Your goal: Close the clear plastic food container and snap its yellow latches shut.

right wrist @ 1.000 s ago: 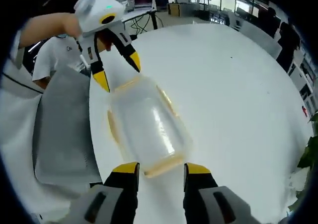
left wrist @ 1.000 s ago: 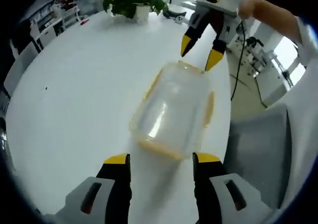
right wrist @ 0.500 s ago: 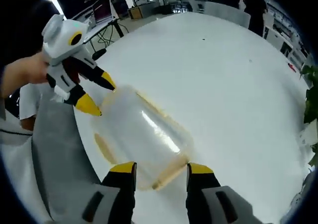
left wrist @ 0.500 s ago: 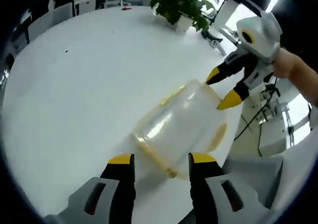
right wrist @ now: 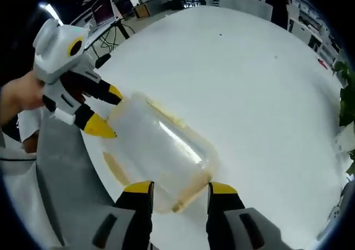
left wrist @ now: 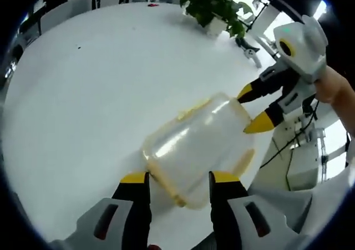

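Flanking the unlabelled-looking container [left wrist: 195,144], both claws, left [left wrist: 173,177] and right [right wrist: 175,188], gape.

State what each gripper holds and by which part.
Nothing is clamped: the left gripper and right gripper are open, straddling opposite ends of the clear plastic food container with yellow latches.

Clear glossy plastic container [left wrist: 197,144]

A white table [left wrist: 83,95] carries the clear container [left wrist: 194,144] and a potted plant [left wrist: 213,9].
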Motion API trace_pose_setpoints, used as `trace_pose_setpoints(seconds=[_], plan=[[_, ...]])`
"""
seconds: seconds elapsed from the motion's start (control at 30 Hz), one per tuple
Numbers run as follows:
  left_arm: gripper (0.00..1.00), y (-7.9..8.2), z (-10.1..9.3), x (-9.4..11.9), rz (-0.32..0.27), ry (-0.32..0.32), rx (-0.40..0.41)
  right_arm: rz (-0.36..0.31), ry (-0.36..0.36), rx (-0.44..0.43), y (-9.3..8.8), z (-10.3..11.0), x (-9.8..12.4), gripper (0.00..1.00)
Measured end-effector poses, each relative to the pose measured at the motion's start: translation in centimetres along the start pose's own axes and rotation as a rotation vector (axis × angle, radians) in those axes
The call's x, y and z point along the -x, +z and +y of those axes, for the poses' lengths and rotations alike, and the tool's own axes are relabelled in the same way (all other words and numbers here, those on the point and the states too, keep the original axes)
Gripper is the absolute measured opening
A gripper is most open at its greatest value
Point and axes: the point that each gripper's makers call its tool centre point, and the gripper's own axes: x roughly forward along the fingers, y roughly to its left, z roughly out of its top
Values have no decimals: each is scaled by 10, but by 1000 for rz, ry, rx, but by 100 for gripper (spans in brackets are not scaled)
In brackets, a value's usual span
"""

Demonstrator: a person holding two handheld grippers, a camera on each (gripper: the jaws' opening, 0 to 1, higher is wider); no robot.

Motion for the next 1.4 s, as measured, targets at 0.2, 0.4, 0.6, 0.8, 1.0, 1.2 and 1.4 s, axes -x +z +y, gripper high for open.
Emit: trace_pose_setpoints(seconds=[0.2,0.4,0.6,0.8,1.0,1.2,1.4], plan=[[38,-1,0,-4,-21,-56,133,22,31,-21,-1,0,-1,35],[37,1,0,-6,-22,-76,209,0,66,-65,-2,2,-4,35],[36,0,-4,-2,-15,-82,143,19,54,-45,-1,2,-4,35],[39,2,-3,-5,-18,-77,151,-27,61,-73,-1,1,-3,36],[42,3,-1,-4,-33,-74,45,-40,33,-33,1,2,0,37],[30,10,6,19,-106,-64,-66,-74,-3,119,6,-7,20,18],[40,18,4,35,-148,-64,-266,-150,57,352,24,10,33,17]])
